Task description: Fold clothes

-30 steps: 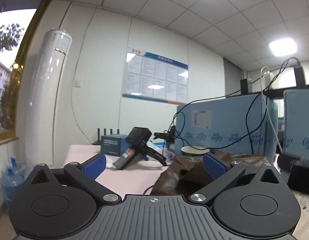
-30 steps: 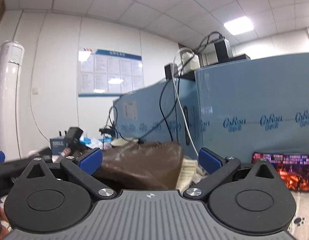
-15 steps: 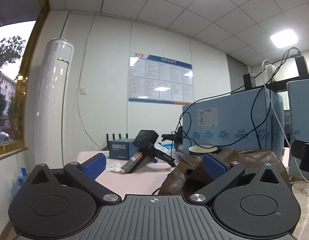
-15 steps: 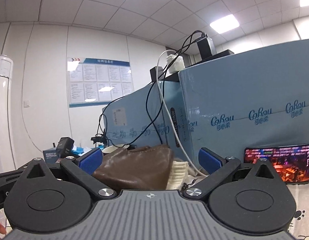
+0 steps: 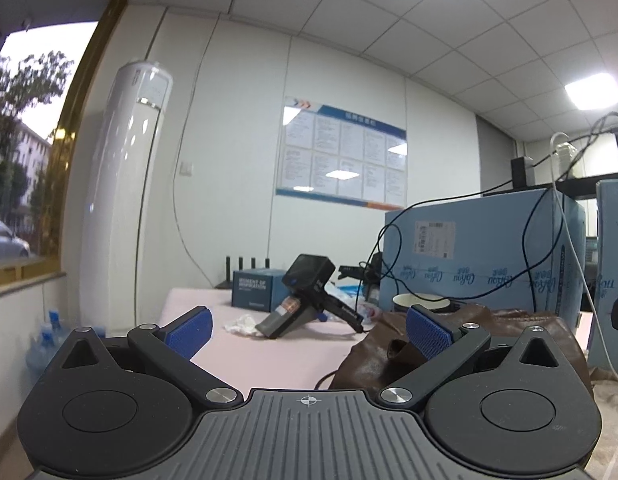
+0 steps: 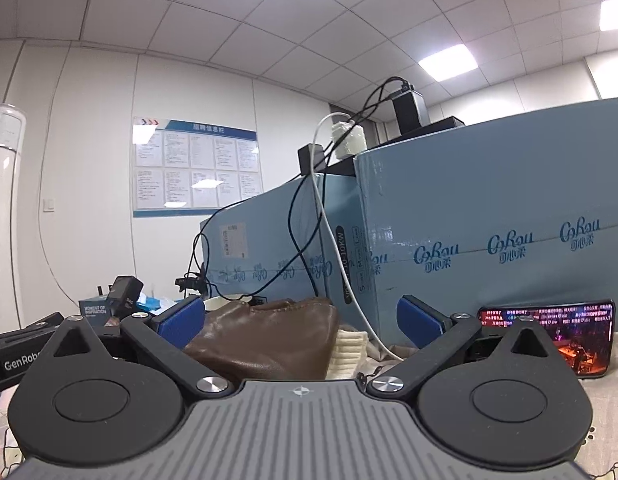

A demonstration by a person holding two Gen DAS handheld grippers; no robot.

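A brown leather garment [image 5: 521,328] lies bunched on the pink table [image 5: 269,356], ahead and right of my left gripper [image 5: 307,330], which is open and empty. In the right wrist view the same brown garment [image 6: 269,336] lies between the fingers of my right gripper [image 6: 299,318], a little beyond them, with a cream knit piece [image 6: 347,350] at its right side. The right gripper is open and holds nothing. Both cameras look level across the table.
Blue cardboard boxes [image 6: 489,240] with cables [image 6: 321,216] stand behind the garment. A lit phone [image 6: 573,330] leans on one. A spare hand-held gripper [image 5: 309,300], a small blue box [image 5: 255,288], a crumpled tissue [image 5: 241,325] and a paper bowl [image 5: 419,302] lie on the table.
Both grippers have tilted and shifted a little, so the views moved; the right one now sees more of the ceiling. The jaws stay open and the garment has not moved.
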